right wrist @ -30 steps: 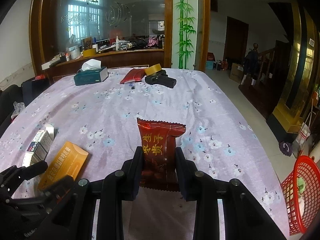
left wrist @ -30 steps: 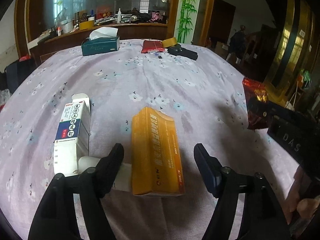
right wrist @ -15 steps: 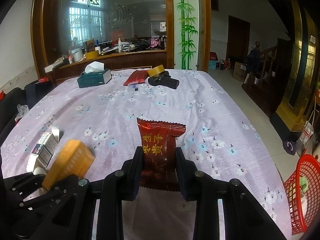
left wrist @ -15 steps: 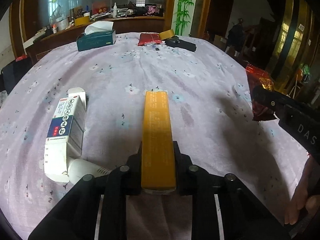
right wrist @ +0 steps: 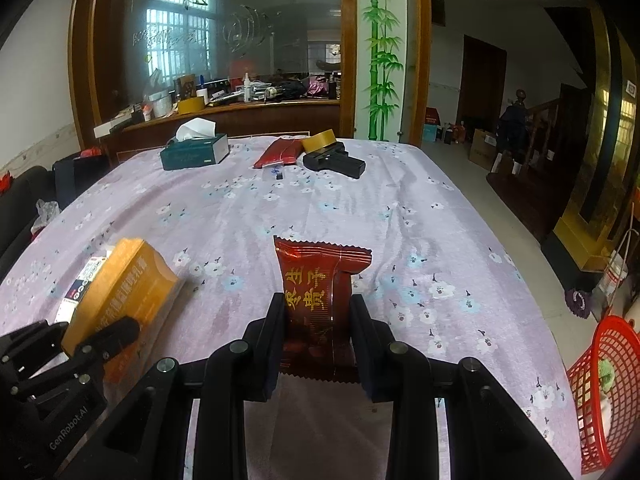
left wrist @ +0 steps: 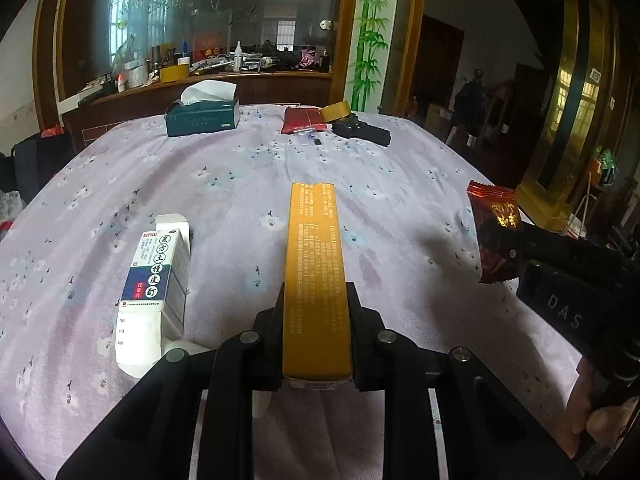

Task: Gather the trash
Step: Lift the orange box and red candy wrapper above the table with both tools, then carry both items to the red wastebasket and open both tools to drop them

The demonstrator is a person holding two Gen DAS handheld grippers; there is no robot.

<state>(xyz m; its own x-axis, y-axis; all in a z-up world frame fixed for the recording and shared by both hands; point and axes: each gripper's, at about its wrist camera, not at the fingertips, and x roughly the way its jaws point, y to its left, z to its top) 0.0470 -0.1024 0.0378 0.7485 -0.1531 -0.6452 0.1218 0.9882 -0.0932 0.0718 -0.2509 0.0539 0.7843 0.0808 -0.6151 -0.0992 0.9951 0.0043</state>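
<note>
My left gripper (left wrist: 316, 300) is shut on a long orange box (left wrist: 314, 264) and holds it above the table; the box also shows in the right wrist view (right wrist: 124, 292). My right gripper (right wrist: 318, 312) is shut on a dark red snack wrapper (right wrist: 316, 296), which also shows at the right of the left wrist view (left wrist: 494, 228). A white and blue medicine box (left wrist: 156, 280) lies on the purple floral tablecloth (left wrist: 240, 200) left of the orange box. A red mesh trash basket (right wrist: 600, 392) stands on the floor at the table's right.
At the table's far end stand a green tissue box (left wrist: 204, 118), a red packet (left wrist: 302, 120), a tape roll (left wrist: 336, 111) and a black device (left wrist: 364, 132). A cluttered wooden counter (left wrist: 208, 80) is behind. The table's right edge drops to the floor.
My left gripper closed on the orange box, turned it on edge and lifted it. My right gripper kept its hold on the red wrapper and rose slightly.
</note>
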